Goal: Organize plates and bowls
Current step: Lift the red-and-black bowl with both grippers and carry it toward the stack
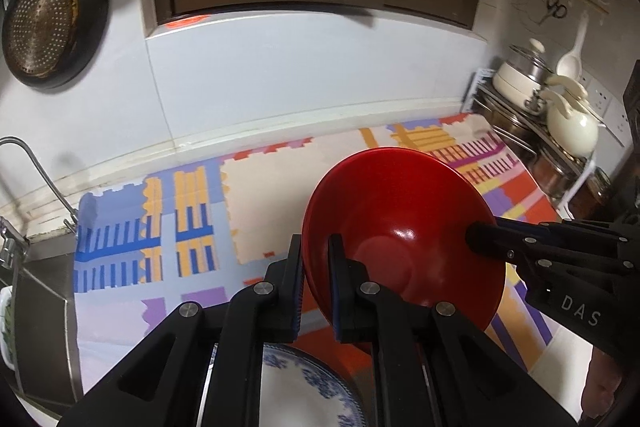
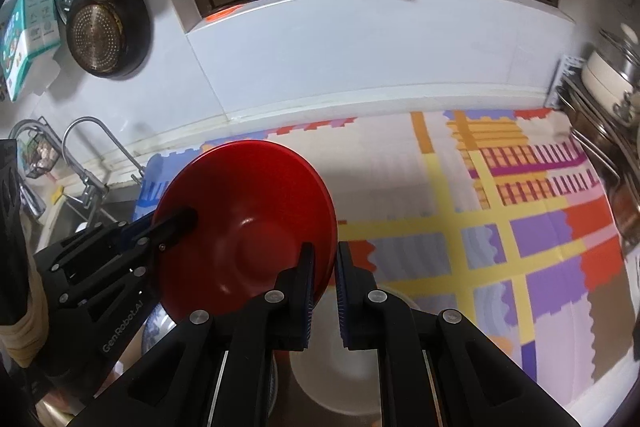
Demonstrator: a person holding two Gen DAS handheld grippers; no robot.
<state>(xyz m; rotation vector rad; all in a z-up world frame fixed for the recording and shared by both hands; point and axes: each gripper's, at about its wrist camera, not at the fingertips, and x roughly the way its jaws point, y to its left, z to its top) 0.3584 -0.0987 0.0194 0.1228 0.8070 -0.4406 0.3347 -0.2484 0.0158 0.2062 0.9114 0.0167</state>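
A red bowl [image 1: 400,223] is held in the air above the patterned mat, tilted on edge; it looks like two nested red bowls. My left gripper [image 1: 316,267] is shut on its left rim. My right gripper [image 2: 323,279] is shut on the opposite rim, and the bowl also shows in the right wrist view [image 2: 248,223]. The right gripper [image 1: 480,239] reaches in from the right in the left wrist view. A blue-patterned white plate [image 1: 304,387] lies below the left gripper. A white bowl [image 2: 340,371] lies below the right gripper.
A colourful patterned mat [image 2: 500,227] covers the counter. A sink with a tap [image 2: 92,155] is at the left. A rack with pots and a white kettle [image 1: 568,123] stands at the right. Pans and strainers [image 1: 40,27] hang on the wall at upper left.
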